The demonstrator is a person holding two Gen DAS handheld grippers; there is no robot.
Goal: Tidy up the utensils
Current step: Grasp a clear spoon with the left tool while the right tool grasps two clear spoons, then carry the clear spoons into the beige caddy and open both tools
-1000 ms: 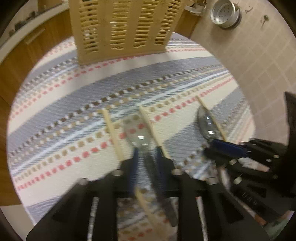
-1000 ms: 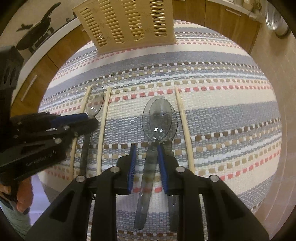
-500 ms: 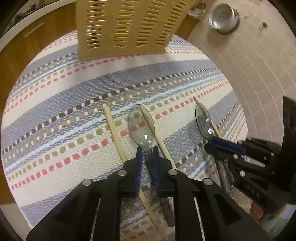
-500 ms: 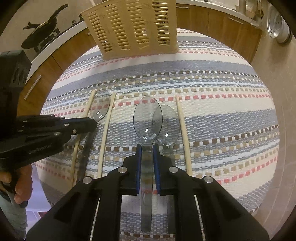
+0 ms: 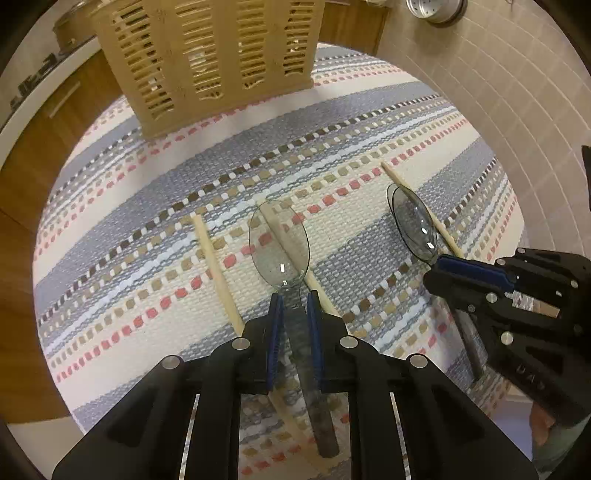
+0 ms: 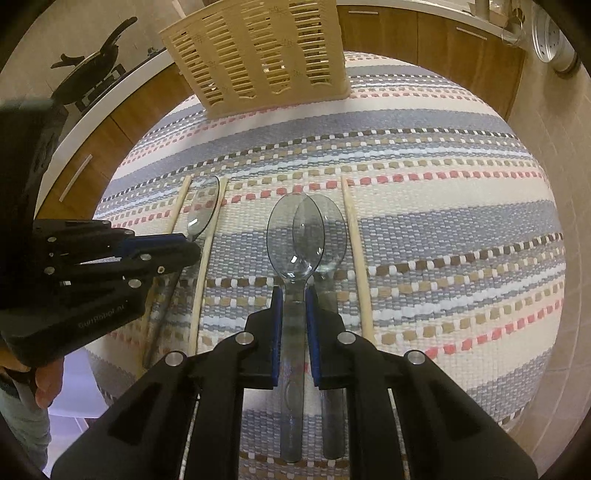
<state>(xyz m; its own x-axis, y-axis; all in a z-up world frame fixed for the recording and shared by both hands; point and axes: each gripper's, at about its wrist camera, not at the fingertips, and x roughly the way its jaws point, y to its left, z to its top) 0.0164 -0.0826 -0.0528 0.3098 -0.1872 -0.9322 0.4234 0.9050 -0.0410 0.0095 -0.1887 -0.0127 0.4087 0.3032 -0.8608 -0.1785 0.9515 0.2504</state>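
Two clear grey plastic spoons are in my grippers over a striped woven mat (image 5: pixel 122 258). In the left wrist view my left gripper (image 5: pixel 294 297) has its jaws closing on the neck of one spoon (image 5: pixel 279 245), both blue pads against it. The bowl hangs over a wooden chopstick (image 5: pixel 319 291), and another chopstick (image 5: pixel 218 273) lies to the left. My right gripper (image 6: pixel 293 293) is shut on the second spoon (image 6: pixel 293 236), which overlaps a third spoon (image 6: pixel 330 236) on the mat beside a chopstick (image 6: pixel 356 258). A slotted beige utensil basket (image 6: pixel 258 55) stands at the mat's far edge.
A metal perforated cup (image 5: pixel 436 9) sits on the tiled floor (image 5: pixel 498 92) at the far right. Wooden cabinets (image 6: pixel 424 48) and a pan on a stove (image 6: pixel 92 70) stand behind the basket. A person's hand (image 6: pixel 48 384) holds the left gripper's handle.
Both grippers have closed on their spoon handles. The right spoon has shifted left off the spoon under it. The left spoon's bowl now sits over the chopstick.
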